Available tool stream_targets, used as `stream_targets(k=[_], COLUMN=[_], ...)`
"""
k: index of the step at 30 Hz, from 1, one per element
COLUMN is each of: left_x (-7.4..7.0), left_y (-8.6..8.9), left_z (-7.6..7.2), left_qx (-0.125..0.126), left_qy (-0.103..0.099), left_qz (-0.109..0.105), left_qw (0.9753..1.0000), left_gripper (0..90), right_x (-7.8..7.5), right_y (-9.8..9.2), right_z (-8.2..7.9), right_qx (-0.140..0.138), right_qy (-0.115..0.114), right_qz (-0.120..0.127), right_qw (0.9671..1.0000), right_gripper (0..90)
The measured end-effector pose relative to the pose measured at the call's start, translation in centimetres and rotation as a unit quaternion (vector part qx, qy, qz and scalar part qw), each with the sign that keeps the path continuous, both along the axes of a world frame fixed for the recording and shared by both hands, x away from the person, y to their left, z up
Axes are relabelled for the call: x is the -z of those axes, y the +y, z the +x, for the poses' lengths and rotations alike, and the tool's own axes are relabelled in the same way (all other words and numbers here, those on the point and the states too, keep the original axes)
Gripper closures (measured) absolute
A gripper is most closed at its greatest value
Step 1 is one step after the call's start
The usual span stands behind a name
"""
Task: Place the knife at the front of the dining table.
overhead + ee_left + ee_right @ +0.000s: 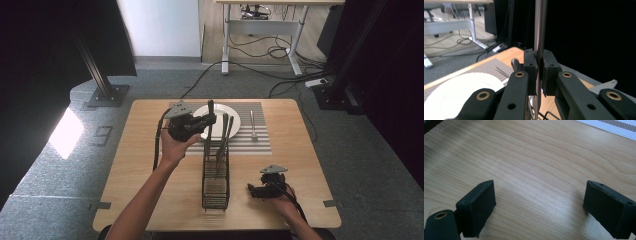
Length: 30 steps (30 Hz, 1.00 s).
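Observation:
My left gripper (210,119) (539,72) is shut on the handle of a metal utensil (211,106) (540,32), which stands upright. The utensil's lower end reaches down into a black wire caddy (216,181) at the table's middle. Two more utensils (225,131) stand in the caddy's far end. Behind the gripper lies a white plate (236,120) (456,87) on a striped placemat (260,141). My right gripper (252,190) (541,205) rests open near the front right of the wooden table (140,165), with nothing between its jaws.
A fork (253,125) (502,71) lies on the placemat to the right of the plate. Past the far edge of the table are a grey carpet, cables and a desk frame (260,25). Dark frame posts stand at both sides.

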State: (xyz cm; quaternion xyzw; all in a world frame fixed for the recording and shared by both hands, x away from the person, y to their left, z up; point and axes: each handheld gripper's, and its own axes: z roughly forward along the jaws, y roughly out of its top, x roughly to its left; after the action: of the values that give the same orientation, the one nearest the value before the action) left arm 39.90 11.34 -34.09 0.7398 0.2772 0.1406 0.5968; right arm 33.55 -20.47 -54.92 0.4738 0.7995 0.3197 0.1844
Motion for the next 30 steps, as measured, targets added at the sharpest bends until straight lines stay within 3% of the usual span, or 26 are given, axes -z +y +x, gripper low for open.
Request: stream_targets(k=[9, 18, 24, 30], left_x=[-1.8, -2.2, -1.5, 0.3], left_y=[2.0, 4.1, 5.4, 6.4], left_z=[-0.6, -0.9, -0.8, -0.1], left_qx=[-0.019, -0.049, -0.065, -0.082], left_qy=[-0.026, -0.038, -0.034, -0.015], left_qz=[-0.010, -0.007, 0.000, 0.011], left_qw=[0.9994, 0.9980, 0.9973, 0.9965], left_gripper=[83.8, 83.8, 83.8, 83.8], right_x=[0.0, 0.0, 0.0, 0.0], right_y=[0.0, 0.0, 0.0, 0.0], right_z=[0.0, 0.0, 0.0, 0.0], right_qx=[-0.001, -0.001, -0.001, -0.002], right_qy=[-0.001, -0.001, -0.001, -0.002], right_qz=[0.000, 0.000, 0.000, 0.000], right_qw=[1.0000, 1.0000, 1.0000, 1.0000], right_gripper=[10.7, 10.7, 10.7, 10.7])
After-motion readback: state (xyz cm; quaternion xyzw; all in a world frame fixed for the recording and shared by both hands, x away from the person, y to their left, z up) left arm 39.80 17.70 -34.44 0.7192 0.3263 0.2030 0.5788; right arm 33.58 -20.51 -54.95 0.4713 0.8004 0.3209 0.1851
